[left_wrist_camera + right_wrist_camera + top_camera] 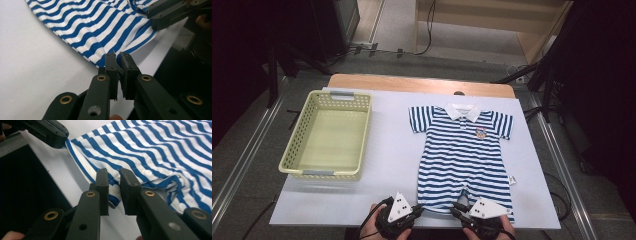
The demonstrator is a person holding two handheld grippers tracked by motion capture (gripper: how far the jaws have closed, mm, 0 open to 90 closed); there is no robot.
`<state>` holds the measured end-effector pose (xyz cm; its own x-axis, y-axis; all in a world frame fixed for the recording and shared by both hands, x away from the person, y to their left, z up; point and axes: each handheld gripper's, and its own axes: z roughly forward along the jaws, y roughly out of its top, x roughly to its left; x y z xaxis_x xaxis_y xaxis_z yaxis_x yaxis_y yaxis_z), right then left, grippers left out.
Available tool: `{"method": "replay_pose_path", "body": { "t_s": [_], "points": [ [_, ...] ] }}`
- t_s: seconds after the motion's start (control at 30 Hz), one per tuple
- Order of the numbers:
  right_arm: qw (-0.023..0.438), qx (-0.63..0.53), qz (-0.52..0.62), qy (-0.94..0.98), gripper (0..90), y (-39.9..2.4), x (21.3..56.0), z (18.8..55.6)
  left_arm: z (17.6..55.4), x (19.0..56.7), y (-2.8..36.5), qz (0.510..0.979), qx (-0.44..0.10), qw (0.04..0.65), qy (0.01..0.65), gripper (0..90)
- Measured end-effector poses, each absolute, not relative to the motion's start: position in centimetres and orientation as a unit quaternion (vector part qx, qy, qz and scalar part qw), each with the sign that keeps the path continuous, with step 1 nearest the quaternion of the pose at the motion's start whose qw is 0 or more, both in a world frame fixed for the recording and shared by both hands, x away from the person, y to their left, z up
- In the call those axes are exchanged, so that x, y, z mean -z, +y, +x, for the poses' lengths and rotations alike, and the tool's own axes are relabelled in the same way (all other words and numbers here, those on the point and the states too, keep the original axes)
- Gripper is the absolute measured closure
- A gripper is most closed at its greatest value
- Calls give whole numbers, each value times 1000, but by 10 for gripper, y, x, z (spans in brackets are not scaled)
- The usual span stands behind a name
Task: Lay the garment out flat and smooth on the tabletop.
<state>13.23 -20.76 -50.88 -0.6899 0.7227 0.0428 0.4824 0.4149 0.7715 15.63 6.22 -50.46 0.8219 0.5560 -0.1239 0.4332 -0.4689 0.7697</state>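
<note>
Done: I'm pinching romper [464, 152] hem, left gripper [119, 62] and right gripper [113, 185] clamping cloth at 6 o'clock | Left: folding; basket [360, 137] at 9 waiting, unfilled.

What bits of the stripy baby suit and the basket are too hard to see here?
- Blue-and-white striped cotton baby romper: the chest badge is too small to read in the high view.
- Its bottom hem corners: covered by the left hand-held gripper and right hand-held gripper in the high view.
- Its collar and sleeves: cut off by the frame edges in both gripper views.
- Pale yellow-green perforated plastic basket: its near inner wall is hidden by its own rim.
</note>
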Motion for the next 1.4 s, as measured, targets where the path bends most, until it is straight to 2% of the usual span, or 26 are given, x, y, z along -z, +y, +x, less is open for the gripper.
{"method": "replay_pose_path", "body": {
  "t_s": [0.37, 0.4, 0.5, 0.57, 0.7, 0.87, 1.03, 1.13, 1.3, 1.4],
  "points": [
    [146, -394, 351, 837, 749, -202, 511, 118, 147, 509, 67, 866, -66, 408, 282, 855],
    [145, -400, 346, 836, 707, -203, 510, 119, 148, 509, 68, 865, -63, 408, 287, 835],
    [123, -432, 345, 824, 445, -208, 500, 122, 150, 506, 72, 852, -64, 424, 299, 680],
    [127, -451, 346, 813, 326, -214, 490, 125, 151, 502, 74, 845, -66, 436, 302, 576],
    [144, -475, 351, 794, 228, -221, 465, 136, 157, 497, 75, 833, -78, 454, 305, 390],
    [169, -467, 352, 793, 10, -221, 442, 163, 170, 487, 80, 812, -83, 483, 317, 250],
    [180, -470, 344, 793, 0, -223, 421, 202, 180, 480, 84, 803, -95, 493, 322, 149],
    [195, -470, 340, 791, 0, -225, 414, 225, 185, 480, 85, 802, -96, 495, 320, 135],
    [206, -451, 355, 792, 0, -232, 420, 263, 194, 481, 82, 801, -92, 503, 310, 108],
    [211, -450, 376, 782, 0, -246, 428, 270, 201, 481, 80, 802, -81, 511, 297, 15]
  ]
}}
